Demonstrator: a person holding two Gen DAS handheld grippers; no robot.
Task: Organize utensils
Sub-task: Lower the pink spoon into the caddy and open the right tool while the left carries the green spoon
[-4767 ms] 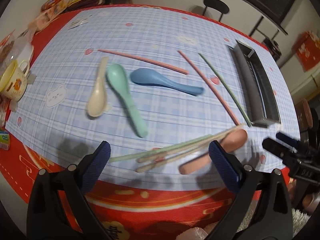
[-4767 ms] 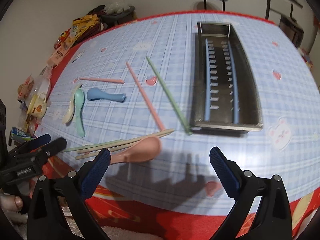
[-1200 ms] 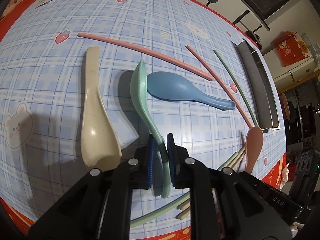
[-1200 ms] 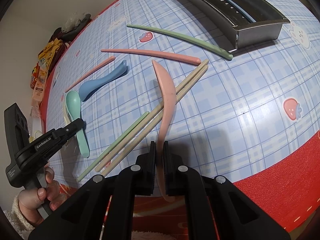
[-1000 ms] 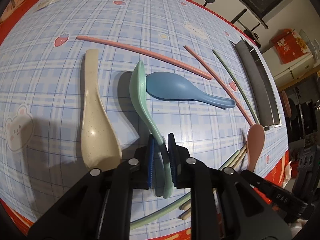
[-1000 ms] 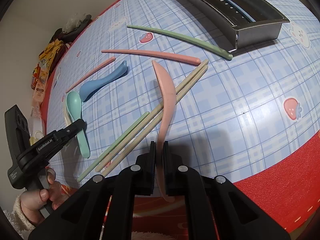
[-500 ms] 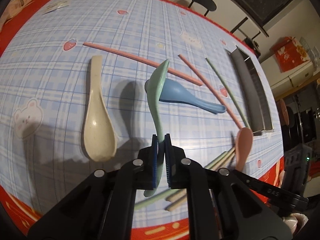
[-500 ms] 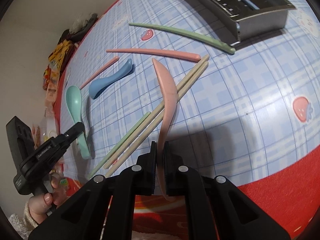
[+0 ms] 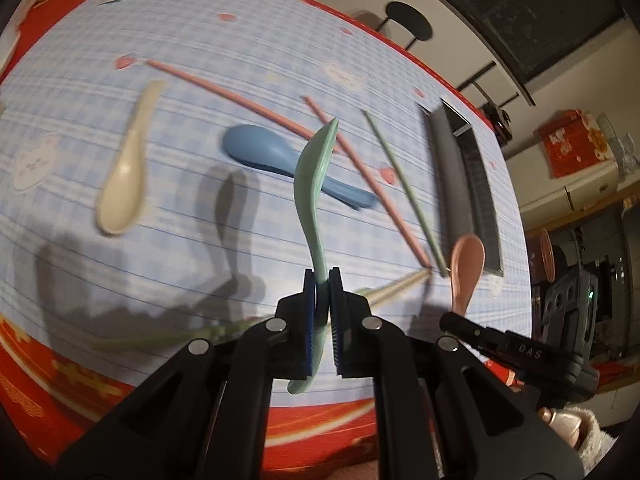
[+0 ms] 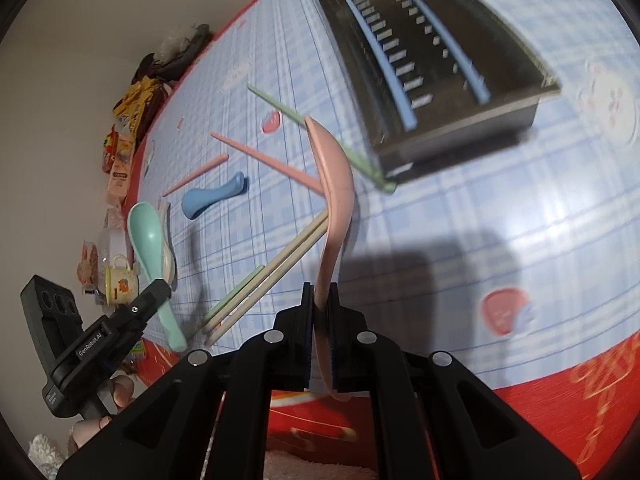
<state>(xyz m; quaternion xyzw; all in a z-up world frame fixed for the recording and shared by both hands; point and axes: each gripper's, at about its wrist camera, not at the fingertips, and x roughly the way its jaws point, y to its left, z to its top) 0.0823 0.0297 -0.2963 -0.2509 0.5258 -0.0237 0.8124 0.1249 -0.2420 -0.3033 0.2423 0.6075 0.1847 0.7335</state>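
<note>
Left wrist view: the left gripper (image 9: 322, 280) is angled steeply down over the near edge of the table (image 9: 80, 184), its jaws closed tight on the handle of the green spoon (image 9: 314, 176). The spoon is held clear of the cloth, bowl uppermost and turned edge-on, with the handle's end hanging below the pads. Behind it the blue spoon (image 9: 260, 148) is seen lying flat, the cream spoon (image 9: 126, 176) well to its left, and pink (image 9: 224, 88) and green chopsticks (image 9: 404, 188) spread toward the tray (image 9: 452, 184) at the right. The picture is blurred by motion.

At the lower right of the same view the right gripper (image 9: 452, 316) is seen from the side, gripped by a hand (image 9: 560, 420) in a fleecy cuff, with the pink spoon (image 9: 466, 268) standing up from its tip.

Right wrist view: the right gripper (image 10: 320, 292) is likewise tilted down, its jaws shut on the pink spoon's (image 10: 334, 184) handle; the bowl is raised above the table and points toward the tray's (image 10: 460, 144) near end. Cream chopsticks (image 10: 272, 272) are left lying on the cloth beneath it. At the lower left the left gripper (image 10: 160, 288) is shown held by a hand (image 10: 116, 392), the green spoon (image 10: 148, 240) rising from it, bowl facing the camera. A mug (image 10: 120, 284) and snack packets (image 10: 120, 152) are ranged along the far edge.
</note>
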